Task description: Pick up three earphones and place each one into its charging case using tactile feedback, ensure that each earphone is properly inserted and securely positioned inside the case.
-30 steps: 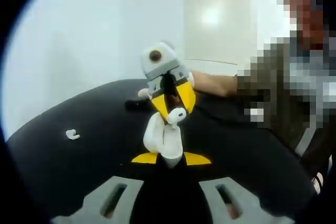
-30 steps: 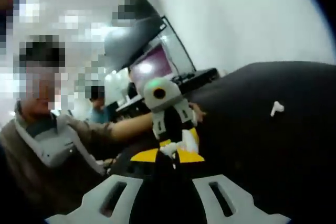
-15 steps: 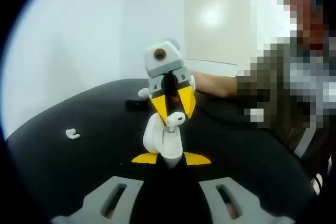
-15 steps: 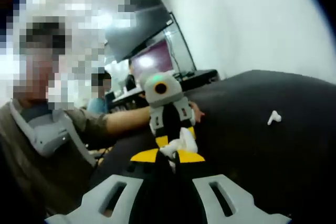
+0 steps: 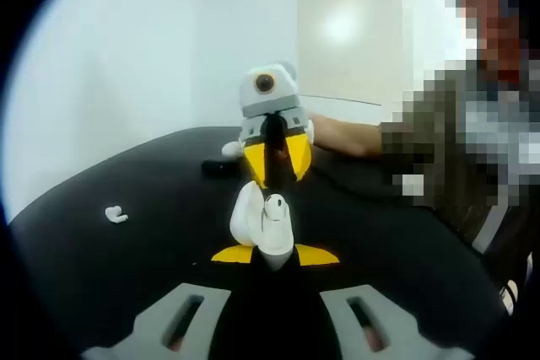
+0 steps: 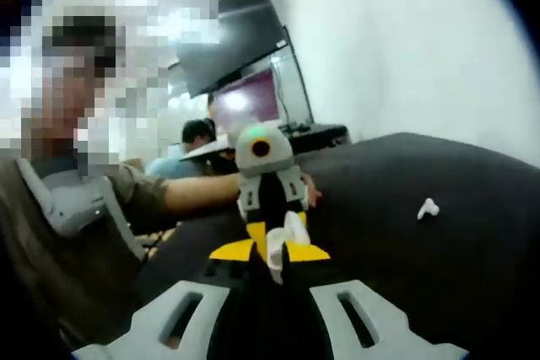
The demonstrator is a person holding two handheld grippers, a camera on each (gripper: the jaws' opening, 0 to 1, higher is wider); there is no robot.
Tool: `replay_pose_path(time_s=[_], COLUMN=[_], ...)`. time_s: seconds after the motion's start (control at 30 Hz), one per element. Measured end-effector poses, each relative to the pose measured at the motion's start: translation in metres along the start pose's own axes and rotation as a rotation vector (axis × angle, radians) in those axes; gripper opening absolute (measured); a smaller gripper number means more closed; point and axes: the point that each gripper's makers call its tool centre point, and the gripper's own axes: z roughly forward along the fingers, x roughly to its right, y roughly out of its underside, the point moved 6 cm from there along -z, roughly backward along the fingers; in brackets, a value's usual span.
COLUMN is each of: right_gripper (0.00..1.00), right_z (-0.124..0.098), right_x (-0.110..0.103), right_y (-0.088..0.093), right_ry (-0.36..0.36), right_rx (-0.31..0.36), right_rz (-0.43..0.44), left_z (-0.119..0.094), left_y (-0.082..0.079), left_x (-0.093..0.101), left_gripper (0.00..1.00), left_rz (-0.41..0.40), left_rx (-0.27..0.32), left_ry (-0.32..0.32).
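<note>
Left gripper view, case: my left gripper [image 5: 274, 255] has its yellow tips pressed together on the base of the white charging case [image 5: 257, 223], lid tipped back, held above the black table [image 5: 101, 267].
Left gripper view, earphone: one earphone [image 5: 275, 207] sits at the mouth of the case; I cannot tell whether it is fully seated.
Left gripper view, other tool: the right gripper [image 5: 272, 162] hangs just above the case, tips near each other; whether they touch the earphone I cannot tell.
Left gripper view, spare: a loose earphone [image 5: 116, 215] lies well apart on the table.
Right gripper view, my tool: the right gripper [image 6: 270, 253] shows yellow tips drawn close with something white between them; I cannot tell if it is gripped.
Right gripper view, opposite: the left gripper [image 6: 272, 208] faces me with the case [image 6: 294, 227].
Right gripper view, spare: the loose earphone [image 6: 428, 207] lies on the table [image 6: 456, 292].
Step advice: I judge seating is underway; I would hold the case still, press straight down, and release only once resistance settles.
</note>
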Motion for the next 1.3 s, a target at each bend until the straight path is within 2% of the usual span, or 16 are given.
replay_pose_path(time_s=[0.1,0.3,0.47,0.5,0.6,0.67,0.73,0.8,0.97,1.17,1.3], right_gripper=[0.15,0.17,0.18,0.18,0.18,0.18,0.18,0.18,0.20,0.20,0.20], right_z=[-0.004,-0.014,-0.024,-0.028,-0.037,-0.041,-0.041,-0.038,-0.025,-0.008,-0.001], right_x=[-0.002,0.003,0.019,0.026,0.046,0.059,0.066,0.073,0.085,0.106,0.116], right_y=[-0.007,-0.024,-0.037,-0.042,-0.050,-0.054,-0.057,-0.059,-0.059,-0.062,-0.062], right_ry=[0.006,0.064,0.194,0.238,0.343,0.404,0.419,0.441,0.434,0.440,0.446], right_rx=[0.024,0.134,0.235,0.268,0.289,0.284,0.270,0.206,0.096,0.033,0.020], right_rz=[-0.032,-0.060,-0.067,-0.067,-0.030,0.001,0.003,-0.014,-0.026,-0.005,0.001], left_z=[0.000,-0.001,-0.001,-0.001,-0.001,-0.001,-0.001,-0.001,-0.001,0.000,0.000], left_y=[0.000,0.000,0.000,0.000,0.000,0.000,0.000,0.000,0.001,0.001,0.000], left_x=[0.000,0.000,0.000,0.000,0.000,0.000,0.000,0.000,0.000,0.000,-0.001], left_gripper=[0.13,0.13,0.13,0.13,0.13,0.13,0.13,0.13,0.13,0.13,0.13], left_rz=[0.001,0.002,0.003,0.002,0.004,0.006,0.007,0.008,0.007,0.008,0.010], left_rx=[0.000,0.000,0.001,0.001,0.001,0.002,0.002,0.002,0.002,0.004,0.004], left_ry=[0.000,0.000,0.000,0.000,-0.001,-0.001,-0.001,0.001,0.002,0.004,0.003])
